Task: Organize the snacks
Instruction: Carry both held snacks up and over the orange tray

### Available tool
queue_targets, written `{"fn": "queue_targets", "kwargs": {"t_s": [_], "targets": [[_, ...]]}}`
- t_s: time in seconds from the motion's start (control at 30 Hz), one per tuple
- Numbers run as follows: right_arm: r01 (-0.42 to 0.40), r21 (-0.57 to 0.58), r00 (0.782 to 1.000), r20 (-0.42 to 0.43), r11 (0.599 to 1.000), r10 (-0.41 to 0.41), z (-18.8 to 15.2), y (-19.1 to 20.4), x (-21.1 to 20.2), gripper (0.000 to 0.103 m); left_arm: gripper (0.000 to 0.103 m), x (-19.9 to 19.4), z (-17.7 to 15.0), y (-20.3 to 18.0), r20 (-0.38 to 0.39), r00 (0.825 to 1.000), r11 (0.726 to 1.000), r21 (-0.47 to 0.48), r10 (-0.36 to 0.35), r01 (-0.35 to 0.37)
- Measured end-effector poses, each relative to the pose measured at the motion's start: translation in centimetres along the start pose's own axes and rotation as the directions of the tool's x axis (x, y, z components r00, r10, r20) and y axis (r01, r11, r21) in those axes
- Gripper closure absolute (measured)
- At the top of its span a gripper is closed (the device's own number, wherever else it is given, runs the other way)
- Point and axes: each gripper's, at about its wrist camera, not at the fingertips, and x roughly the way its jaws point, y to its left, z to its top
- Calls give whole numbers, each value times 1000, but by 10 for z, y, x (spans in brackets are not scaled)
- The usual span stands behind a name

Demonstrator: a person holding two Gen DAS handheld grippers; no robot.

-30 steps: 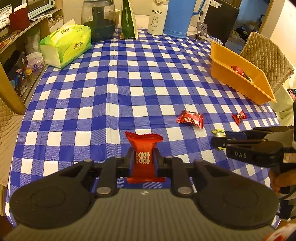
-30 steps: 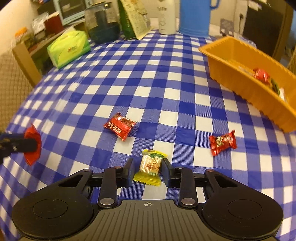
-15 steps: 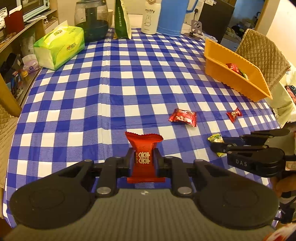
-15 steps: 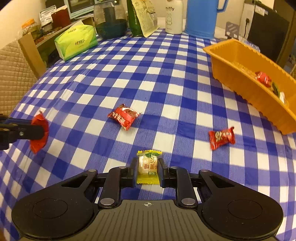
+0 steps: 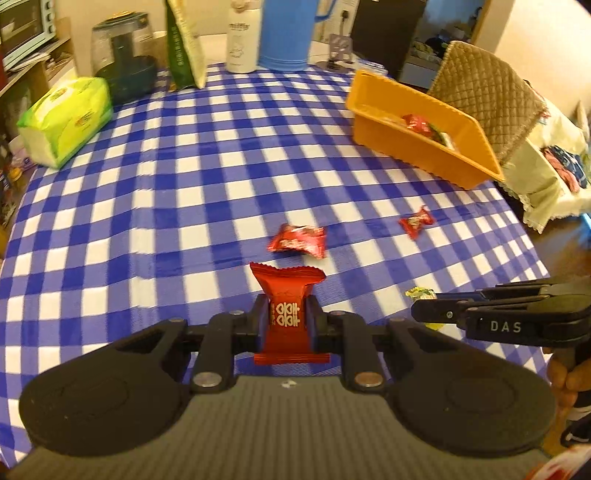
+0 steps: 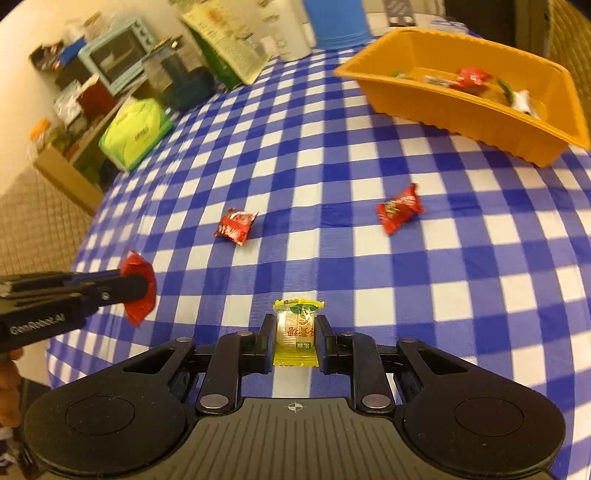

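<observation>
My left gripper (image 5: 287, 314) is shut on a red snack packet (image 5: 286, 299) with white characters, held above the checked tablecloth. My right gripper (image 6: 294, 328) is shut on a yellow wrapped candy (image 6: 296, 332), also lifted off the cloth. In the left wrist view the right gripper (image 5: 421, 308) reaches in from the right with the yellow candy (image 5: 419, 294) at its tip. In the right wrist view the left gripper (image 6: 140, 286) comes in from the left holding the red packet (image 6: 138, 295). Two red candies (image 6: 235, 226) (image 6: 399, 207) lie on the cloth. The orange tray (image 6: 443, 107) holds several snacks.
At the table's far end stand a green tissue pack (image 5: 64, 118), a dark glass jar (image 5: 123, 68), a green bag (image 5: 184, 44), a white bottle (image 5: 242, 35) and a blue jug (image 5: 284, 35). A quilted chair back (image 5: 484, 88) rises behind the tray. Shelves stand at the left.
The right gripper closed on the yellow candy and lifted it off the cloth. Both grippers moved toward the tray side with their snacks; the views rolled.
</observation>
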Motion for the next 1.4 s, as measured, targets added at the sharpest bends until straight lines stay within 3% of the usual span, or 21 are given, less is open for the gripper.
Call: {"fn": "queue_targets", "kwargs": {"t_s": [0.63, 0.9, 1.4], "targets": [[36, 140, 993, 105, 989, -51, 11, -52, -59, 81, 85, 17, 30, -56, -6, 995, 989, 111, -95, 95], [63, 145, 978, 187, 987, -89, 48, -72, -79, 81, 85, 23, 66, -70, 38, 993, 981, 166, -113, 105], [119, 162, 937, 309, 980, -165, 139, -119, -94, 81, 85, 54, 166, -115, 120, 979, 946, 300, -163, 121]]}}
